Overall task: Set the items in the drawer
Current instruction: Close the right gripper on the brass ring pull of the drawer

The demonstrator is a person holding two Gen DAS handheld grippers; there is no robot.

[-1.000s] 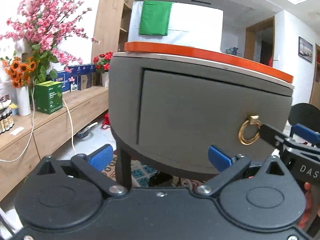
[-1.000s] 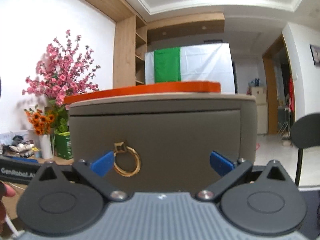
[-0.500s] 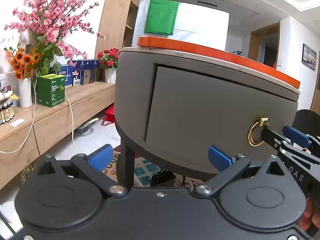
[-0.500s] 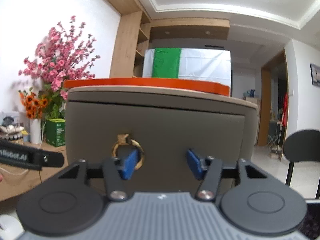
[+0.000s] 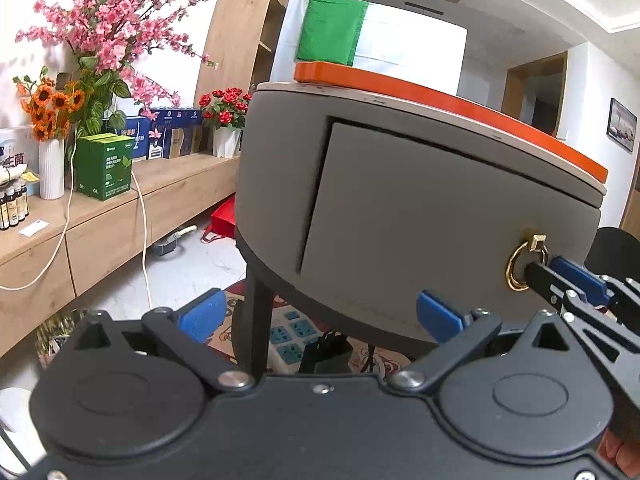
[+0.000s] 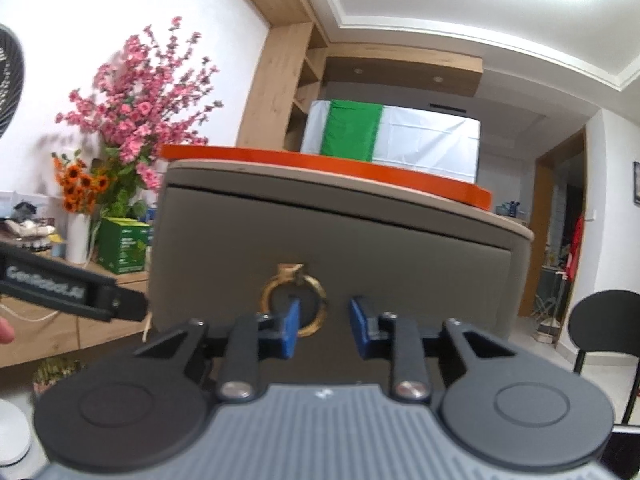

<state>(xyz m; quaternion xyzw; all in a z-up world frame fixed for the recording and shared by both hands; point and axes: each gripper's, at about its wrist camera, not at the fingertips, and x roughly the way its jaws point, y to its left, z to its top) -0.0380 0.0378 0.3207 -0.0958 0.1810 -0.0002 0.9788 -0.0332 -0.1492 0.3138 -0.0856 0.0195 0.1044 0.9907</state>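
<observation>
A round grey cabinet (image 5: 400, 216) with an orange top has one closed drawer (image 6: 332, 276) with a brass ring handle (image 6: 295, 305); the ring also shows in the left wrist view (image 5: 525, 266). My right gripper (image 6: 323, 331) is at the ring, jaws narrowed but still apart; its left blue pad (image 6: 291, 330) sits inside the ring, the right pad (image 6: 359, 330) outside it. It also shows in the left wrist view (image 5: 560, 276). My left gripper (image 5: 320, 314) is wide open and empty, low and left of the drawer front.
A wooden sideboard (image 5: 100, 216) at left carries a green box (image 5: 104, 166), vases of flowers (image 5: 52, 172) and small bottles. A power strip (image 5: 292, 334) and cables lie on the floor under the cabinet. A black chair (image 6: 608, 324) stands at right.
My right gripper has moved in to the ring handle and its jaws have narrowed from wide open, one pad now inside the ring. My left gripper has drifted left, still open.
</observation>
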